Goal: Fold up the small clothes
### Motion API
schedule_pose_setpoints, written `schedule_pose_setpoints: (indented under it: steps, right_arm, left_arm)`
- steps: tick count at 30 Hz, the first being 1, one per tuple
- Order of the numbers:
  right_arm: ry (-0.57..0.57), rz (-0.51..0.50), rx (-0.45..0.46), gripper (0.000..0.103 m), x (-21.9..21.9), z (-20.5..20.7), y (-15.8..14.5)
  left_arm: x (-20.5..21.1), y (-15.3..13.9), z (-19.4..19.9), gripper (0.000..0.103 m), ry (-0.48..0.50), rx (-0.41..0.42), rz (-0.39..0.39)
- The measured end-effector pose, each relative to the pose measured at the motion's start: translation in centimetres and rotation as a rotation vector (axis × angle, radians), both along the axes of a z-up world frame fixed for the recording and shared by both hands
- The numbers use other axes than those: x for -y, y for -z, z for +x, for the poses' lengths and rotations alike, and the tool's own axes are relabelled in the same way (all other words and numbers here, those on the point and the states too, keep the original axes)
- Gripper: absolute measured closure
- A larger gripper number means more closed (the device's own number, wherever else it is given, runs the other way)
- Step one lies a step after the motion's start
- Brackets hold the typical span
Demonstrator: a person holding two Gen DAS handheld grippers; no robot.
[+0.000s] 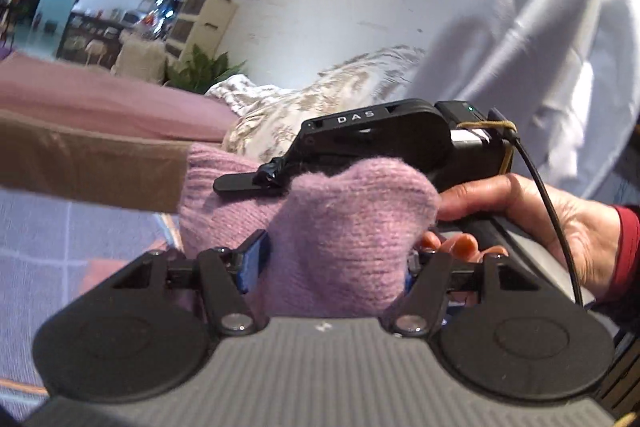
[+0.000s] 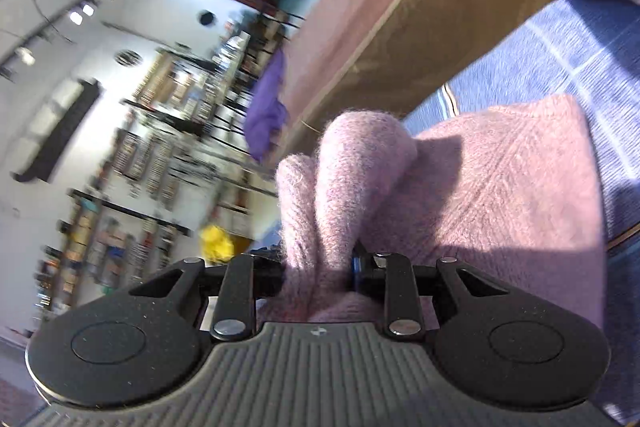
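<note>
Up along the upper right of the right wrist frame runs a bed (image 2: 420,39); below it a lilac knit garment (image 2: 500,195) spreads lower right, its bunched fold running up-frame. Both left gripper (image 1: 332,259) and right gripper (image 2: 320,267) have their jaws clamped onto that wool, held by the person's hand (image 1: 532,219)

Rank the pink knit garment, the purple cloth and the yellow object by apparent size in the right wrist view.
1. Pink knit garment: largest by far, though nearness to the camera inflates it.
2. Purple cloth: clearly smaller, farther back.
3. Yellow object: smallest, blurred.
True sizes cannot be compared.
</note>
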State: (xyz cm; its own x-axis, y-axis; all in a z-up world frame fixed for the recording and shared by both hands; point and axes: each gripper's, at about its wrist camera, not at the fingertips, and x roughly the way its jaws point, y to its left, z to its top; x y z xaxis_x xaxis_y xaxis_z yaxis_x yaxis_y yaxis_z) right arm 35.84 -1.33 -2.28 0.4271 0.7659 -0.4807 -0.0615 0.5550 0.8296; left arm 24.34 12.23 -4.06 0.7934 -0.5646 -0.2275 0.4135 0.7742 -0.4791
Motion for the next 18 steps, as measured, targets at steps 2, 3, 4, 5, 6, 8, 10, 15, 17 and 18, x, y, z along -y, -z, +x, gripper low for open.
schedule_pose_setpoints:
  steps: [2,3,4,5,6,8,10,15,17,18]
  right_arm:
    - [-0.014,-0.085,-0.010,0.055,-2.5,0.0,1.3]
    - [-0.017,-0.128,-0.002,0.054,-3.8,0.0,2.0]
    - [-0.022,-0.175,0.014,0.054,-5.1,0.0,2.4]
    - [-0.023,-0.230,0.037,0.053,-6.0,-0.1,2.9]
    - [-0.022,-0.274,0.058,0.051,-6.9,-0.2,3.1]
    - [-0.033,-0.349,0.104,0.046,-8.7,-0.4,4.1]
    - [-0.030,-0.399,0.162,0.031,-9.4,-0.8,5.2]
    - [-0.028,-0.386,0.312,0.004,-9.3,-1.6,6.6]
    - [-0.028,-0.379,0.357,0.000,-9.2,-1.5,6.5]
    - [-0.021,-0.368,0.362,0.000,-9.0,-1.3,6.6]
  left_arm:
    - [-3.8,1.7,-0.2,0.040,-0.051,-0.051,-0.088]
    - [-6.0,2.4,-0.4,0.041,-0.074,-0.067,-0.114]
    - [-7.3,3.3,-0.6,0.040,-0.092,-0.075,-0.136]
    - [-8.8,4.3,-0.9,0.039,-0.112,-0.086,-0.164]
    - [-9.8,5.4,-1.0,0.037,-0.134,-0.107,-0.201]
    - [-11.9,7.8,-0.9,0.031,-0.158,-0.182,-0.292]
    - [-13.6,9.4,-1.7,0.030,-0.216,-0.237,-0.330]
    - [-15.6,9.2,-2.9,0.020,-0.307,-0.298,-0.280]
    - [-14.0,5.9,-3.0,0.019,-0.382,-0.251,-0.187]
    - [-14.1,4.7,-4.0,0.019,-0.411,-0.199,-0.164]
